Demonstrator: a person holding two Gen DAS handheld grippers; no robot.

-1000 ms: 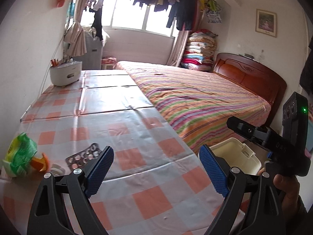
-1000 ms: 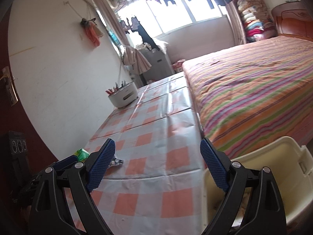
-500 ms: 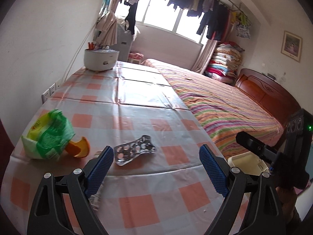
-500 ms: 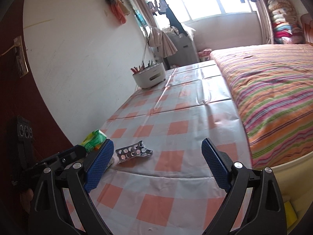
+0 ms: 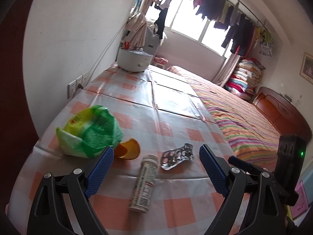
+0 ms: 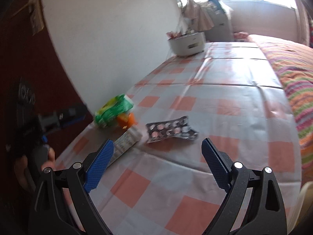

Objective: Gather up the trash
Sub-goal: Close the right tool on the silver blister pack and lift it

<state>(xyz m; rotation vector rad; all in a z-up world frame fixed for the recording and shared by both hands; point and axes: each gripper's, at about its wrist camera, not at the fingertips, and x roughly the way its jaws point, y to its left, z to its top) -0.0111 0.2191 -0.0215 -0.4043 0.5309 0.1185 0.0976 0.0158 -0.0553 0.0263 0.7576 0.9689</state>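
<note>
Approach step: both tools, left (image 5: 156, 168) & right (image 6: 157, 162), jaws apart, empty; next, close on pill bottle (image 5: 143, 184) just ahead btwn left tool's pads.

Motion blur is smearing the right wrist view, leaving the label on the pill bottle (image 6: 128, 141) unreadable. The green wrapper (image 5: 90, 130) is hiding part of the orange peel (image 5: 128, 149). The frame edge is cutting off a cream bin (image 6: 305, 201).

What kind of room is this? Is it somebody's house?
Most likely a bedroom in a home. A bed with a striped blanket and a wooden headboard stands beside the checked plastic tablecloth, folded quilts are stacked in the corner, and laundry hangs by the window.
</note>
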